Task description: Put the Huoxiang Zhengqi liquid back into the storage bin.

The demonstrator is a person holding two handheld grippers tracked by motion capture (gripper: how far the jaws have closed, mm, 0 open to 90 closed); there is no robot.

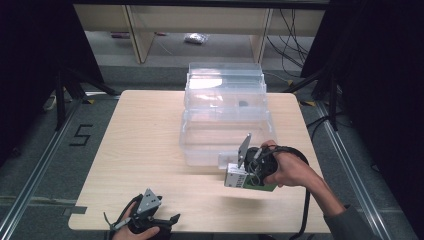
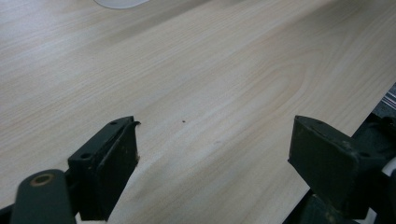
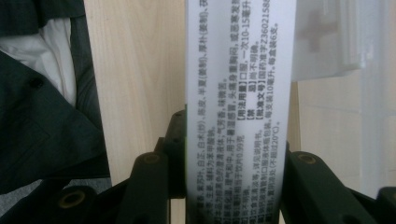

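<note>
A small white box (image 1: 236, 175) with a green lower edge and black printed text hangs just above the table, in front of the clear plastic bin (image 1: 225, 131). My right gripper (image 1: 248, 172) is shut on it; in the right gripper view the white box (image 3: 240, 107) stands tall between the two black jaws, its printed face toward the camera. My left gripper (image 1: 167, 222) rests at the table's near edge, open, with nothing between its jaws. In the left gripper view the gripper (image 2: 212, 154) frames bare wood.
The light wooden table (image 1: 140, 145) carries the stepped clear bin at its middle back, with a small dark item (image 1: 242, 104) inside. Black stands and cables flank the table. A floor mark reading 5 (image 1: 80, 135) lies at the left.
</note>
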